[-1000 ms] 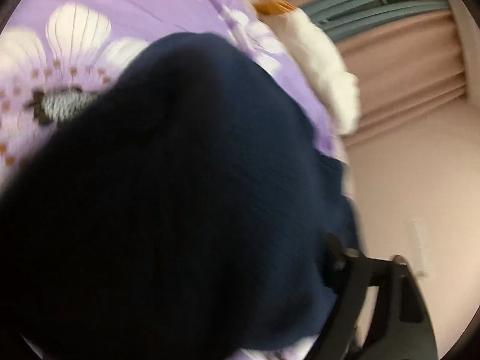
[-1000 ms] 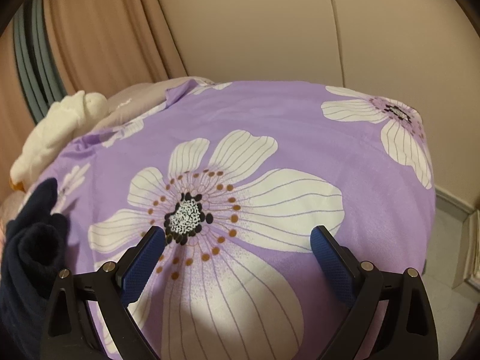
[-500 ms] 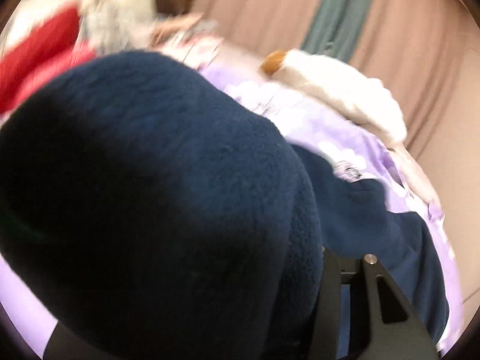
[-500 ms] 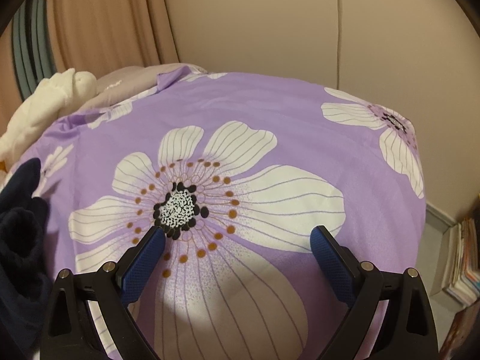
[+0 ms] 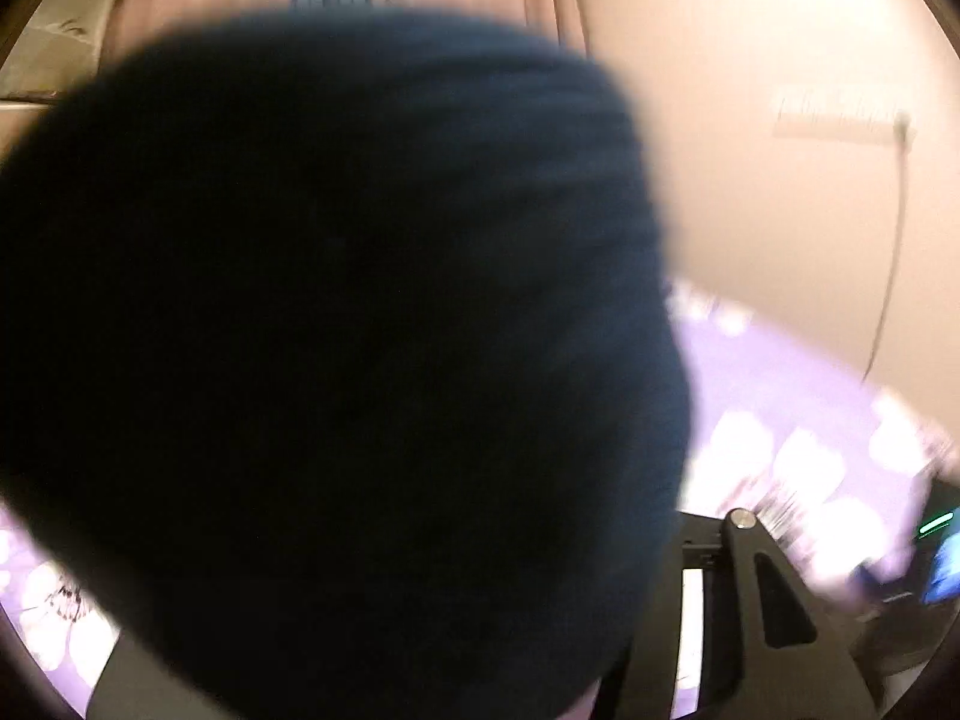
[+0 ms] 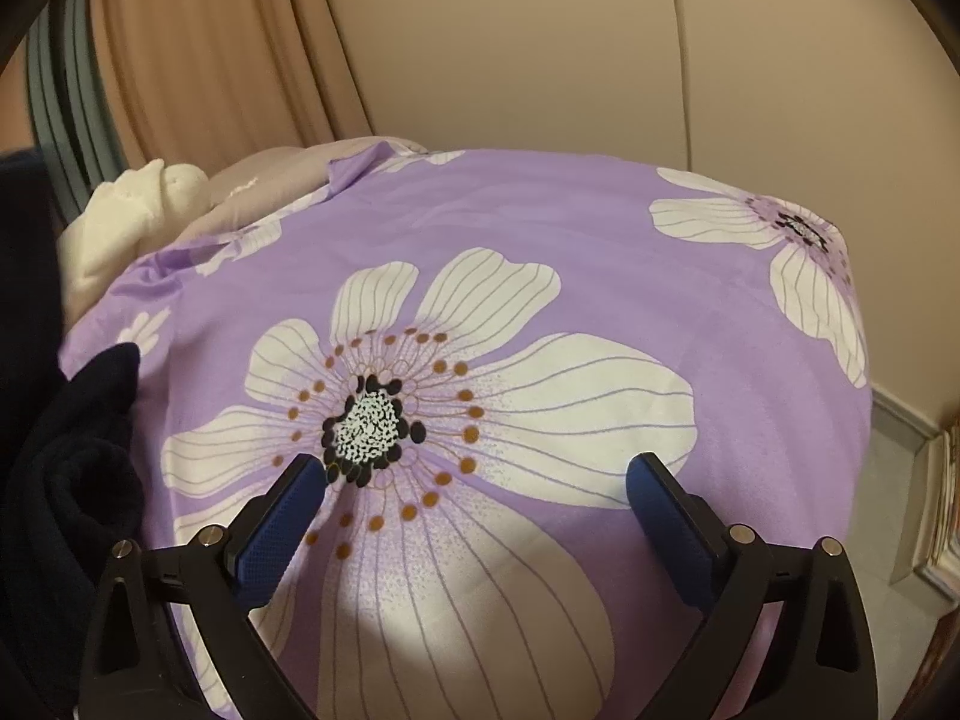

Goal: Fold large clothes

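A dark navy fleece garment (image 5: 336,348) fills most of the left wrist view, bunched over my left gripper and blurred by motion. Its fingertips are hidden under the cloth; only part of the right finger arm (image 5: 756,588) shows. The jaws appear shut on the garment. In the right wrist view my right gripper (image 6: 477,483) is open and empty, hovering over the purple flowered bedsheet (image 6: 600,276). Part of the navy garment (image 6: 72,456) lies heaped at the left edge of that view.
A white plush blanket (image 6: 126,216) and a grey pillow (image 6: 252,186) lie at the far end of the bed. Beige curtains (image 6: 198,60) and a wall with a socket and cable (image 6: 678,48) stand behind. Floor and stacked books (image 6: 942,492) are to the right.
My left gripper has swung upward and to the right with the navy garment, from facing the bed to facing the wall. The right gripper has hardly moved and stays open.
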Demonstrator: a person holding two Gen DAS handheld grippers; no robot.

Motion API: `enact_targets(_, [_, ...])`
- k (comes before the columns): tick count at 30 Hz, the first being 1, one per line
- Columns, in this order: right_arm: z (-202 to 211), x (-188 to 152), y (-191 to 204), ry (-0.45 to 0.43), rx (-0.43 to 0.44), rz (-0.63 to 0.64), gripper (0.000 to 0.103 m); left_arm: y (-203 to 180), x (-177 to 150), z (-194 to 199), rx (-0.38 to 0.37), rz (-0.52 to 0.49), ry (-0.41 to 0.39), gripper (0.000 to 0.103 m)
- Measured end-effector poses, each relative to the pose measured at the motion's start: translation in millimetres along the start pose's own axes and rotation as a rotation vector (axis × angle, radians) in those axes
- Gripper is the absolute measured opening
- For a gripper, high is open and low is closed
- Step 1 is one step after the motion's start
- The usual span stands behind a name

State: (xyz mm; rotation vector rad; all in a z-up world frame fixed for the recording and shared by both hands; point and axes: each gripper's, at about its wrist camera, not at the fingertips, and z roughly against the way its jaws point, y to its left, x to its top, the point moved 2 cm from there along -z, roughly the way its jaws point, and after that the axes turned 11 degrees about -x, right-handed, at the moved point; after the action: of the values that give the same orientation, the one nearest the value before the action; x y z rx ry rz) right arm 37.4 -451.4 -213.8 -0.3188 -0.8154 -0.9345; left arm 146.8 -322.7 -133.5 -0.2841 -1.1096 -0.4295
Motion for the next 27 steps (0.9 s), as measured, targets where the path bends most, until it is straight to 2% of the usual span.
enact_targets(2, [-1, 1, 0, -0.001, 0.006, -0.002, 0.100, 11, -15, -34, 0.060, 0.046, 0.107, 0.057])
enact_targets(5, [0, 1, -1, -0.003, 0.026, -0.004, 0.102, 13, -12, -27, 0.086, 0.039, 0.066, 0.065])
enact_targets(7, [-1, 1, -2, 0.000, 0.038, -0.004, 0.102, 13, -6, -22, 0.048, 0.064, 0.086, 0.079])
enact_targets(9, [-1, 1, -1, 0.000, 0.037, -0.003, 0.102, 21, 4, -17, -0.045, 0.174, 0.135, 0.079])
enact_targets(12, [-1, 0, -1, 0.001, 0.029, 0.005, 0.102, 31, 19, 0, -0.167, 0.292, 0.157, 0.083])
enact_targets(14, [-1, 0, 0, 0.001, 0.029, 0.005, 0.102, 38, 30, 20, -0.273, 0.364, 0.134, 0.090])
enact_targets(16, [-1, 0, 1, 0.001, 0.023, 0.010, 0.102, 46, 42, 44, -0.444, 0.475, 0.091, 0.093])
enact_targets(18, [-1, 0, 3, 0.001, 0.012, 0.019, 0.102, 57, 37, 87, -0.546, 0.524, 0.039, 0.094])
enact_targets(19, [-1, -1, 4, 0.002, 0.006, 0.024, 0.102, 66, 42, 101, -0.554, 0.535, -0.003, 0.094])
enact_targets(20, [-1, 0, 4, 0.002, 0.004, 0.026, 0.102, 64, 45, 117, -0.510, 0.540, -0.037, 0.094])
enact_targets(22, [-2, 0, 4, 0.001, 0.002, 0.028, 0.102, 79, 43, 126, -0.344, 0.544, -0.079, 0.093])
enact_targets(23, [-1, 0, 4, 0.001, 0.002, 0.027, 0.102, 94, 40, 130, -0.166, 0.535, -0.098, 0.092])
enact_targets(26, [-2, 0, 4, 0.001, 0.001, 0.029, 0.102, 119, 10, 134, 0.114, 0.483, -0.048, 0.088])
enact_targets(27, [-2, 0, 4, 0.001, -0.002, 0.032, 0.102, 119, -3, 135, 0.145, 0.451, -0.025, 0.088])
